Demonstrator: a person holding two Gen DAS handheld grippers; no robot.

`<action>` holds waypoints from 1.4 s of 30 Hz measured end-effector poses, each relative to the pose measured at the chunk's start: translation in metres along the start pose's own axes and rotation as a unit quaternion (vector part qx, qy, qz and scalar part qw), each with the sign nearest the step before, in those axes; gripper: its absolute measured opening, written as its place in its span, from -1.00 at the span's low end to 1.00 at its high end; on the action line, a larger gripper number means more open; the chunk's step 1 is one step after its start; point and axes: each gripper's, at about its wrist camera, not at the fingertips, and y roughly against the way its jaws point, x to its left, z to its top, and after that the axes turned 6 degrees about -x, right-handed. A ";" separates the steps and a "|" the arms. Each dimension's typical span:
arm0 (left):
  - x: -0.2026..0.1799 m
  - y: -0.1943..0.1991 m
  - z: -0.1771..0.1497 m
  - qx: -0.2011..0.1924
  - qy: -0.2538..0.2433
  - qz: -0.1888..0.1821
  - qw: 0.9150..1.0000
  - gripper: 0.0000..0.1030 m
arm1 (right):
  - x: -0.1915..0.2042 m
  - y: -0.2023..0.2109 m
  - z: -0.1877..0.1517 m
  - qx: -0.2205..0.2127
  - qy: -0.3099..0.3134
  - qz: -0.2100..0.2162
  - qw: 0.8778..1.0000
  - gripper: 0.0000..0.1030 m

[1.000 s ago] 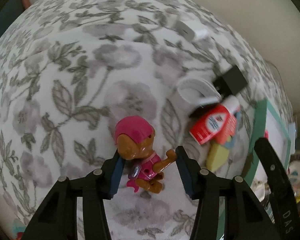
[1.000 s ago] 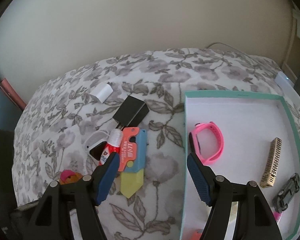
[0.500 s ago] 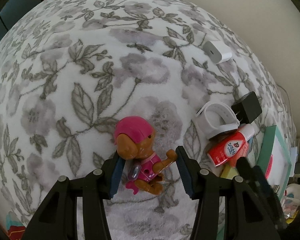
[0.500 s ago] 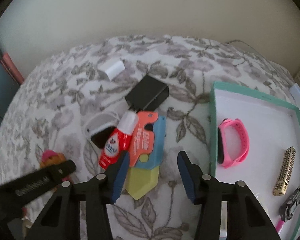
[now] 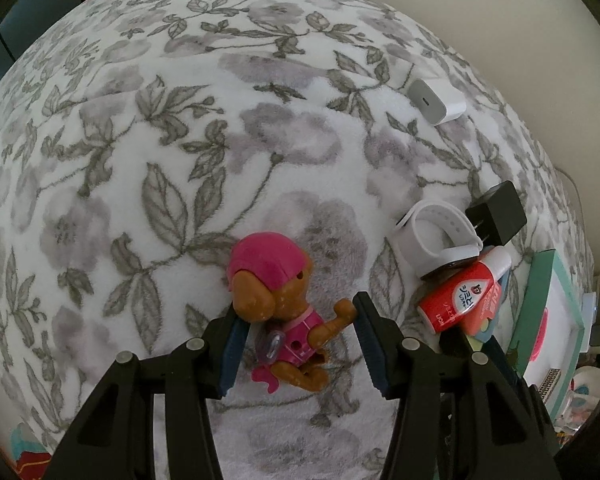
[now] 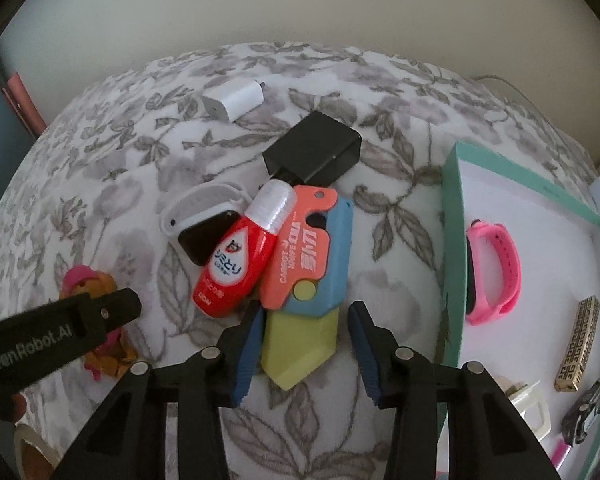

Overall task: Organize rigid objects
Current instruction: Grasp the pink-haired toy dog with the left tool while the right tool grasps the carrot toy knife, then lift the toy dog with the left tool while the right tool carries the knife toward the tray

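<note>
A: Where was the carrot knife toy (image 6: 306, 264) at that pt?

B: On the floral blanket (image 5: 148, 128), leaning on the red bottle (image 6: 240, 256), just left of the teal box (image 6: 452, 240). Its yellow-green tip sat between the right gripper (image 6: 303, 344) jaws, which were closing; pads looked not yet pressing.

A: Handling?

B: Prob. light hard plastic, stiff, a bit slick. Flat tip = best place to pinch, across the wide faces. Risk: the bottle rolls when the toy lifts.

A: Other hand?

B: Left gripper (image 5: 296, 344) half spread around the pink puppy figure (image 5: 280, 300) on the blanket. Right pad touched its raised paw, left pad sat by its ear; can't tell if that was a firm hold. Rigid, lumpy, light imo; torso grip better than limbs.

A: Pose?

B: Both pointed steeply down at the blanket, side by side, left finger showing in the right view.
</note>
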 end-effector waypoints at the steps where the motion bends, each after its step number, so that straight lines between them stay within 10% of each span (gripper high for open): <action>1: -0.003 0.000 -0.001 -0.001 -0.002 0.002 1.000 0.06 | 0.001 -0.001 0.001 -0.002 0.003 -0.001 1.000 -0.11; 29: -0.022 0.011 -0.017 0.000 -0.044 0.022 0.999 0.04 | -0.007 0.028 -0.023 0.020 -0.040 0.031 0.999 -0.13; 42: -0.050 0.082 -0.026 -0.104 -0.063 -0.022 0.992 0.04 | -0.007 0.085 -0.023 -0.047 -0.028 0.016 0.998 -0.13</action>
